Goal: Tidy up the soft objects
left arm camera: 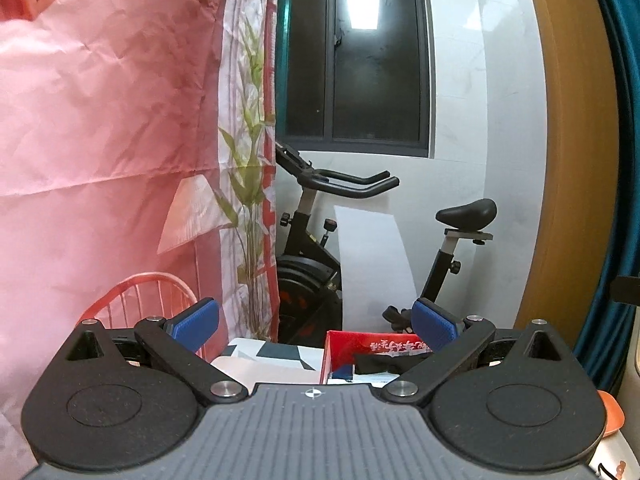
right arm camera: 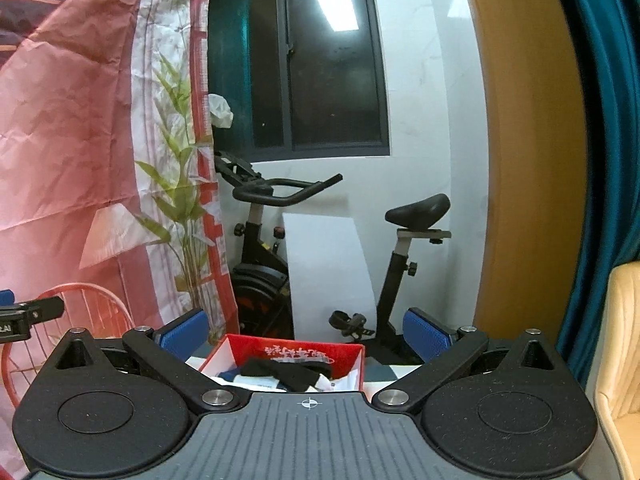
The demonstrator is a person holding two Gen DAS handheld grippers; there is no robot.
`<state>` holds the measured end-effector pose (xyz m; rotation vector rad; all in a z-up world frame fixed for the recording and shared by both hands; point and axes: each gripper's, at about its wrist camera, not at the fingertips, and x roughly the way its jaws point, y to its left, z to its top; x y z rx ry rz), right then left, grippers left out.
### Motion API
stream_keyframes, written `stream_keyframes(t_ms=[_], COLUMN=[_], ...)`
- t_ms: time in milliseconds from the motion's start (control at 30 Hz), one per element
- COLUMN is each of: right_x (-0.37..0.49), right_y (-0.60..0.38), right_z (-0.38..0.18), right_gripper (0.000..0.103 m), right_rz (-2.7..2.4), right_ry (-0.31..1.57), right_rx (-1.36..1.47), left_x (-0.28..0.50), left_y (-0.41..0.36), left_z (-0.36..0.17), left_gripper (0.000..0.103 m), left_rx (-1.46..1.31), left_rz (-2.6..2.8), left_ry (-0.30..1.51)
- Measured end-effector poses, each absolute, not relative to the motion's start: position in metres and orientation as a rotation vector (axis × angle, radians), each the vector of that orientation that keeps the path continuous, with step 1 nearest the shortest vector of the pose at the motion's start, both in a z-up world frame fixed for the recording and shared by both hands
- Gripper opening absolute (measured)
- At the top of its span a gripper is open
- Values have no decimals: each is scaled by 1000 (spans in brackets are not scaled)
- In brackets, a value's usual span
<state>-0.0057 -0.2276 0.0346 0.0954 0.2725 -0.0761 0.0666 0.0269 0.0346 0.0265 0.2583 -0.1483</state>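
A red box (right arm camera: 344, 354) with white characters on its inner wall stands low in the right wrist view, and it also shows in the left wrist view (left arm camera: 340, 348). Dark and light soft pieces lie inside it, a black one (right arm camera: 288, 370) on top; the black piece also shows in the left wrist view (left arm camera: 384, 364). My right gripper (right arm camera: 306, 330) is open and empty, held above and behind the box. My left gripper (left arm camera: 316, 320) is open and empty, raised to the left of the box. A part of the left gripper (right arm camera: 24, 314) shows at the left edge of the right wrist view.
A black exercise bike (left arm camera: 320, 260) stands against the white wall under a dark window. A pink printed backdrop (left arm camera: 100, 140) hangs at the left. A wooden door frame (left arm camera: 572, 160) and teal curtain (right arm camera: 600, 120) are at the right. A cream chair (right arm camera: 620, 360) is at the far right.
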Motion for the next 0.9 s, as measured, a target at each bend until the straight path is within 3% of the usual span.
stream_keyframes(t_ms=[900], right_x=[-15], right_y=[-234], right_z=[30], right_gripper=[103], right_rz=[-112], right_ry=[278], right_rx=[125], left_x=[55], left_y=[29], left_z=[39], left_gripper=[103], left_rx=[24], left_rz=[-149], left_ry=[227])
